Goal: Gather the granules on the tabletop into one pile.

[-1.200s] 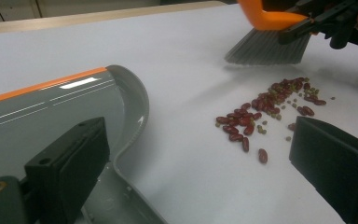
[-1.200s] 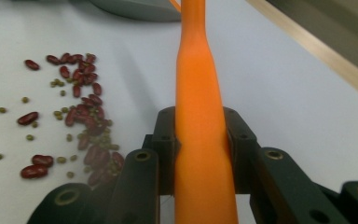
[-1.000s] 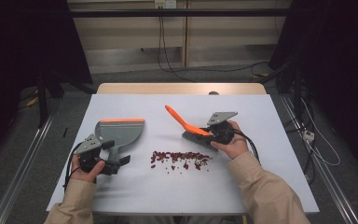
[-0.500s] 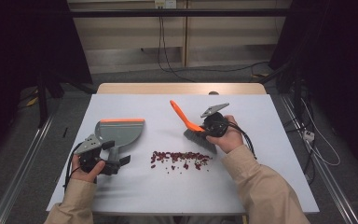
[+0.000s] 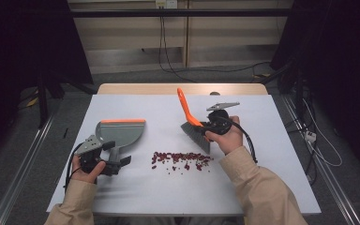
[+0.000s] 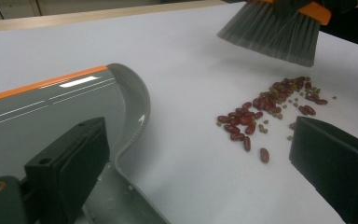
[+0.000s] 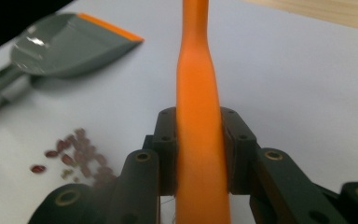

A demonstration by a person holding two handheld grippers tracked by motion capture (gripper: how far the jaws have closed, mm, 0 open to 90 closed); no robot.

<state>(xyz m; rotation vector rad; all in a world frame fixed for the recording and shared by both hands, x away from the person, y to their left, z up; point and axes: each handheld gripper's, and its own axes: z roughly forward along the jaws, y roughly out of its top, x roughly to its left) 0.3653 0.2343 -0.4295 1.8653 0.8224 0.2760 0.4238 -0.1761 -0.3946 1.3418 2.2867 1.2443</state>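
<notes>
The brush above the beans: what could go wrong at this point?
1. The dustpan lies apart from the beans; a hard sweep may scatter them across the table.
2. The left gripper stands open beside the dustpan handle, so the pan may slide.
3. The right gripper grips only the brush handle; it could twist.

No readable text anywhere (labels, brands included).

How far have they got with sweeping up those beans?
Done: the right claw is shut on the brush, lifted beside the beans. In hand: the open left claw sits at the dustpan handle without gripping it. Left: every bean lies on the table; none is in the pan.
</notes>
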